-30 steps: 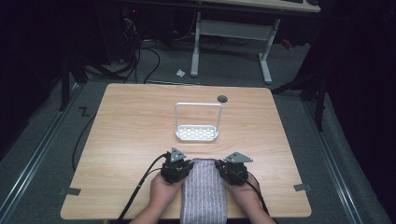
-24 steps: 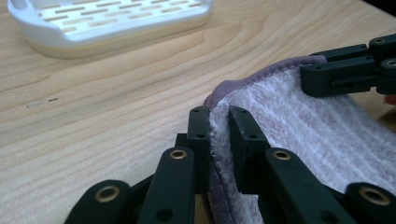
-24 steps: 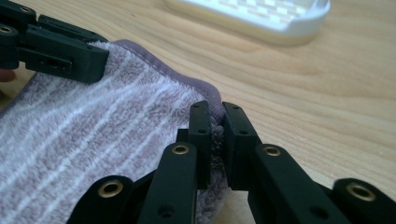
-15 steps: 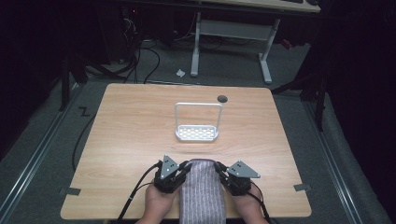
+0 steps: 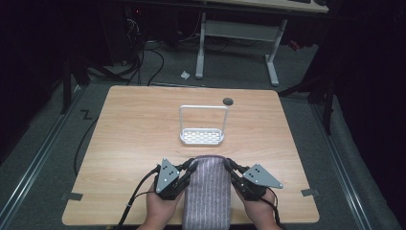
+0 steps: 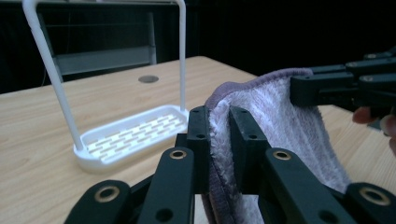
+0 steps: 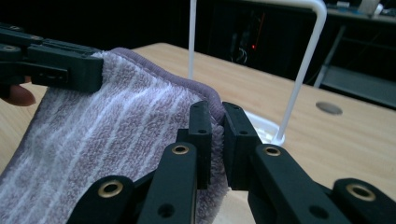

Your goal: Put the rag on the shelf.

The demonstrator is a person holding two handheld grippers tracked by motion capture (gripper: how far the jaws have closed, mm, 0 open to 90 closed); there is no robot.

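A purple striped towel [image 5: 207,191] hangs lifted off the near edge of the wooden table [image 5: 134,129]. My left gripper [image 5: 191,165] is shut on the towel's far left corner [image 6: 219,135]. My right gripper [image 5: 227,164] is shut on its far right corner [image 7: 215,112]. Between the two grips the towel's top edge is stretched. A white rack [image 5: 202,125] with a tall loop handle and a slotted base stands just beyond the towel, at mid-table. In the left gripper view the rack [image 6: 126,135] is ahead to the left; in the right gripper view the rack [image 7: 299,70] is straight ahead.
A dark round grommet hole [image 5: 228,101] sits in the table behind the rack. Beyond the table stand a desk frame [image 5: 237,43] and floor cables [image 5: 139,57]. Tape marks [image 5: 310,192] lie near the table's front corners.
Both grippers have risen and drawn back toward the near edge with the towel's corners in them. The towel's top edge is lifted off the table and stands higher.
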